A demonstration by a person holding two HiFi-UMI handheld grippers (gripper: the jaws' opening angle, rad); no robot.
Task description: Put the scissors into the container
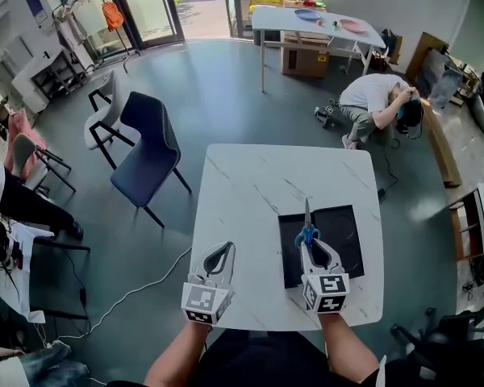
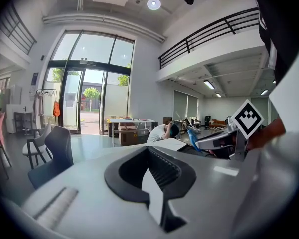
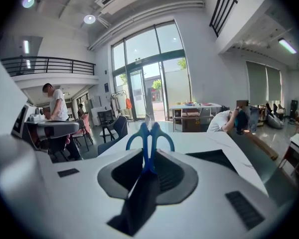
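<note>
Blue-handled scissors [image 1: 306,233] are held over the black flat container [image 1: 347,236] on the right half of the white table [image 1: 250,192], their blades pointing away from me. My right gripper [image 1: 311,247] is shut on the handle end. In the right gripper view the blue handles [image 3: 150,136] stick up from between the jaws of that gripper [image 3: 149,169], with the container [image 3: 217,158] ahead to the right. My left gripper [image 1: 223,251] hovers near the table's front left edge, shut and holding nothing. Its closed jaws [image 2: 154,158] show in the left gripper view.
A dark blue chair [image 1: 149,156] and a white chair [image 1: 105,119] stand left of the table. A cable [image 1: 129,293] runs across the floor. A person crouches [image 1: 375,103] at the far right, beyond a second table [image 1: 306,22]. Another person stands [image 3: 55,108] at the left.
</note>
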